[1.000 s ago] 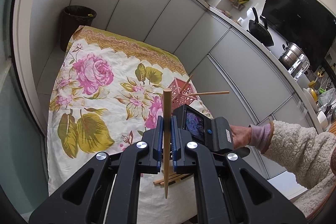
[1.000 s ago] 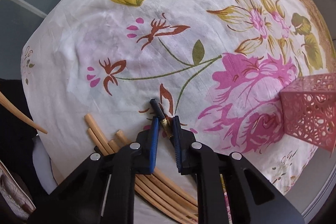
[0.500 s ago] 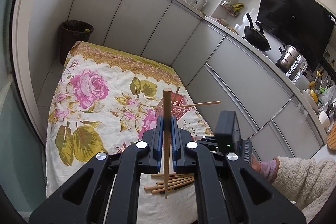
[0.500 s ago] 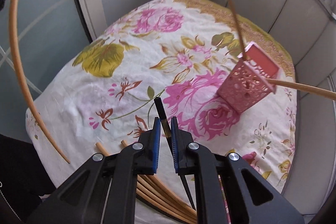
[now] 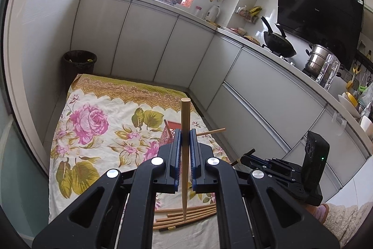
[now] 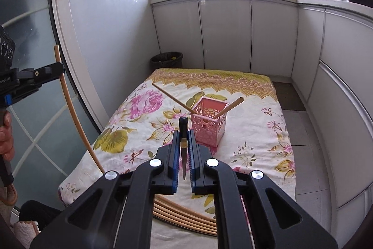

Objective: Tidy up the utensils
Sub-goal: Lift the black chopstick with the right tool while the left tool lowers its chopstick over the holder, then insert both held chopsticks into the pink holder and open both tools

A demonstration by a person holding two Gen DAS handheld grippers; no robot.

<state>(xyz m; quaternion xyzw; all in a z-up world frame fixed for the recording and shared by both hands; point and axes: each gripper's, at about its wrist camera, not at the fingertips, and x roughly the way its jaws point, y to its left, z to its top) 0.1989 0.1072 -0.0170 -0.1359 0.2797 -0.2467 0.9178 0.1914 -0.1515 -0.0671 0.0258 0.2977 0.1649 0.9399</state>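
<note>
My left gripper (image 5: 185, 132) is shut on a bamboo chopstick (image 5: 185, 118), held upright above the table. My right gripper (image 6: 184, 133) is shut on a dark chopstick (image 6: 183, 127) with a gold band, also upright. A pink lattice holder (image 6: 209, 119) stands on the floral cloth ahead of the right gripper, with two bamboo chopsticks (image 6: 229, 106) leaning in it. It is partly hidden behind the left gripper in the left wrist view (image 5: 169, 132). Several loose bamboo chopsticks (image 5: 186, 216) lie at the table's near edge, also seen in the right wrist view (image 6: 186, 216).
The floral cloth (image 6: 251, 151) covers a low table. White cabinets (image 5: 149, 43) run along the far and right sides. A dark waste bin (image 5: 79, 62) stands beyond the table's far left corner. A glass door (image 6: 30, 109) is to the left.
Both grippers have risen away from the table and tilted up toward level. The right gripper has lifted the dark chopstick off the cloth. The holder has come into view ahead of it.
</note>
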